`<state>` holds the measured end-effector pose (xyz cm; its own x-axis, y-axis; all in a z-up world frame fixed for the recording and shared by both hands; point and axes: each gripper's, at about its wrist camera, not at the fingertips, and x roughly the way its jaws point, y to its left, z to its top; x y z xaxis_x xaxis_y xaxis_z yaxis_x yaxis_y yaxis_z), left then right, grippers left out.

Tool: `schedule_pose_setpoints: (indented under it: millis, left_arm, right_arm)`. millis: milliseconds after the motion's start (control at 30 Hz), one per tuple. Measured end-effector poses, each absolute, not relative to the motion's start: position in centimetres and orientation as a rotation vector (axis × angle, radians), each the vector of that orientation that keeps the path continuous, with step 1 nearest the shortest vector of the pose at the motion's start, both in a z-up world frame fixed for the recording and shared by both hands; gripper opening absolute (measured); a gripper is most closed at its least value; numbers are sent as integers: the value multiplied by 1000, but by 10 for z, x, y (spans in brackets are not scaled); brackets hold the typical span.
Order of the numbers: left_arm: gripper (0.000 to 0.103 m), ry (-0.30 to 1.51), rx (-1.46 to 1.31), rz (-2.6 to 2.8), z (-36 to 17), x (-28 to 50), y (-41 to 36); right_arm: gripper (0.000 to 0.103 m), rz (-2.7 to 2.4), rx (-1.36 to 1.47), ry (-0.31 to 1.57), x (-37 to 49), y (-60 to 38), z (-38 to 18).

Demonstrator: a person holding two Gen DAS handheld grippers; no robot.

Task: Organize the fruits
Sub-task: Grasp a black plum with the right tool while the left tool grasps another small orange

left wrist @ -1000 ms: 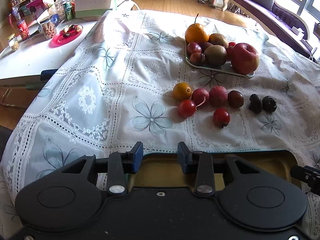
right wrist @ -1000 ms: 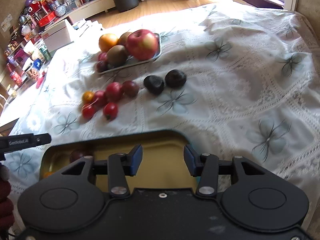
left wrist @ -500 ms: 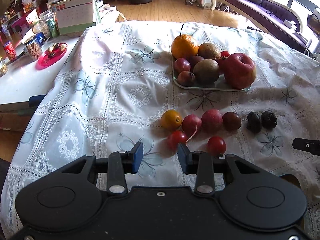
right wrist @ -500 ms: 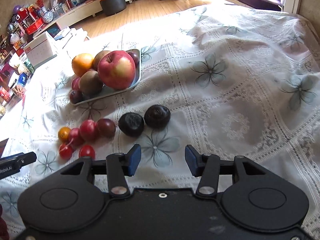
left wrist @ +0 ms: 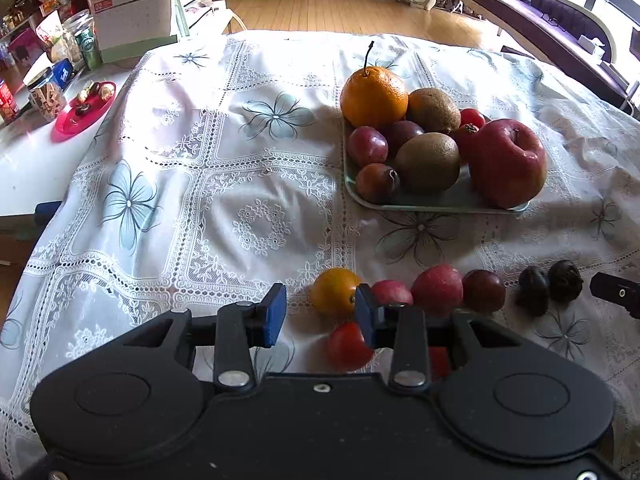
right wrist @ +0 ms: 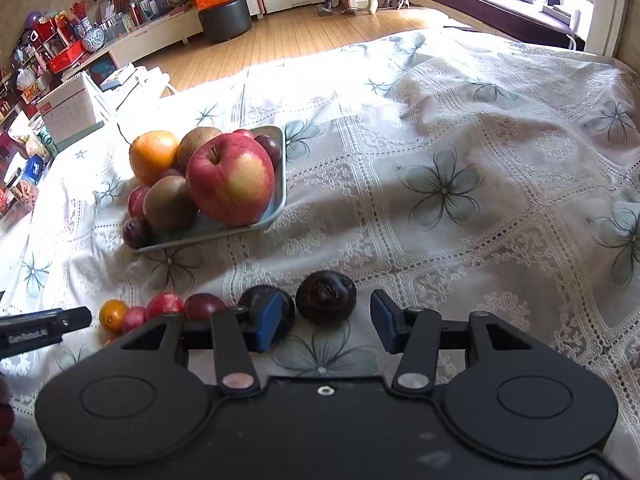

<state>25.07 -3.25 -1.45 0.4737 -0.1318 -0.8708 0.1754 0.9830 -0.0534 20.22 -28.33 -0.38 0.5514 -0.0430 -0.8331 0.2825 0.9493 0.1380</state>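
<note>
A pale green tray [left wrist: 440, 202] [right wrist: 224, 232] holds an orange [left wrist: 374, 92], kiwis [left wrist: 428, 162], plums and a big red apple [left wrist: 506, 162] [right wrist: 230, 180]. Loose on the cloth lies a row of small fruit: a small orange one [left wrist: 334, 290], red ones [left wrist: 438, 286] and two dark wrinkled ones [left wrist: 564, 276] [right wrist: 326, 298]. My left gripper [left wrist: 320, 314] is open just short of the small orange fruit and a red cherry tomato [left wrist: 348, 346]. My right gripper [right wrist: 324, 322] is open, with the right dark fruit just beyond its gap and the left dark fruit [right wrist: 262, 300] behind its left finger.
The lace floral tablecloth [left wrist: 224, 200] covers the table. At the far left stand a red saucer [left wrist: 86, 106], cans, jars and a desk calendar [left wrist: 134, 20]. Each view shows the other gripper's tip at its edge [left wrist: 618, 292] [right wrist: 44, 326]. Wooden floor and a sofa lie beyond.
Both grippers have moved forward from over a yellow tray, now out of view, up to the row of loose fruit. Both jaws stay open.
</note>
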Motion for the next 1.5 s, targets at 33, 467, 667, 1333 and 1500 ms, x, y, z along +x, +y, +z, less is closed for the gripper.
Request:
schedule_pose_setpoints:
  millis: [33, 467, 667, 1333, 1500]
  left_arm:
    - [46, 1065, 40, -187, -17, 253, -34]
    - [46, 1093, 44, -181, -37, 266, -49]
    - [48, 1085, 64, -160, -45, 272, -50]
    - [47, 1109, 86, -132, -62, 285, -52]
    - [46, 1099, 81, -154, -45, 272, -50]
  right_arm:
    - [52, -196, 267, 967, 204, -284, -5]
    - [54, -240, 237, 1010, 228, -282, -36]
    - [60, -268, 262, 1014, 238, -282, -49]
    - [47, -236, 216, 1006, 232, -274, -43]
    - [47, -198, 256, 982, 216, -275, -17]
